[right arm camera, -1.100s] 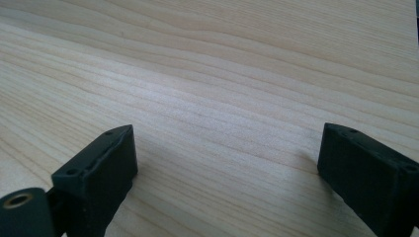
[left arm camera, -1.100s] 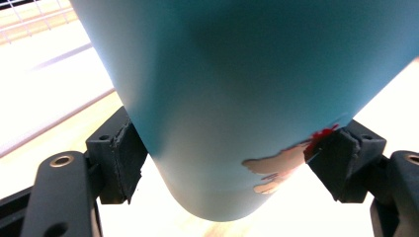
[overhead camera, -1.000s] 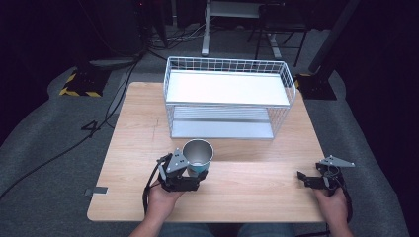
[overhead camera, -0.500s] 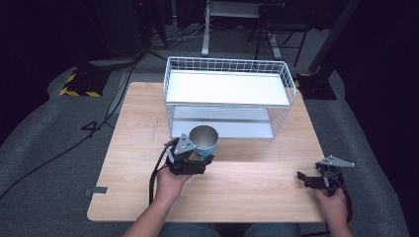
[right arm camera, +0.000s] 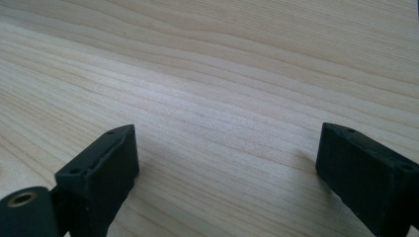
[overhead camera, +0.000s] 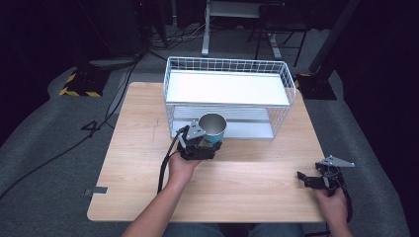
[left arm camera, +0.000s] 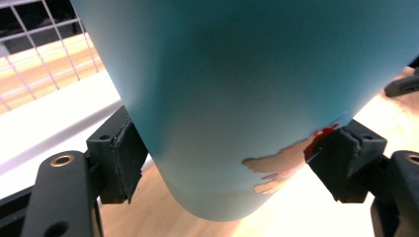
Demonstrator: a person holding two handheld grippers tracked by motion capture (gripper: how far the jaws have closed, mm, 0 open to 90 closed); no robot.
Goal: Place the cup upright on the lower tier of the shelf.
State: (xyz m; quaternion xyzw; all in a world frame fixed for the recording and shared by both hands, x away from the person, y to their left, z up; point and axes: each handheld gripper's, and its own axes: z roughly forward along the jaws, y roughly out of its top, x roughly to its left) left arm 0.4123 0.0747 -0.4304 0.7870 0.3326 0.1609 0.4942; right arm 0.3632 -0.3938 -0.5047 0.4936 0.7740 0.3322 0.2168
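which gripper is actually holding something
The left gripper: its jaws are shut on the teal cup in front of the wire rack. The right gripper is open over bare table.

Wire rack (overhead camera: 230,96) just beyond cup (overhead camera: 213,127)

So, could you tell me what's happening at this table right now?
A person is working with a gripper in each hand. The left gripper is clamped on a teal cup, holding it upright just in front of the white wire rack at the far side of the wooden table. The cup looks raised off the table, near the rack's lower shelf. The right gripper sits open and idle near the table's right front corner, holding nothing.
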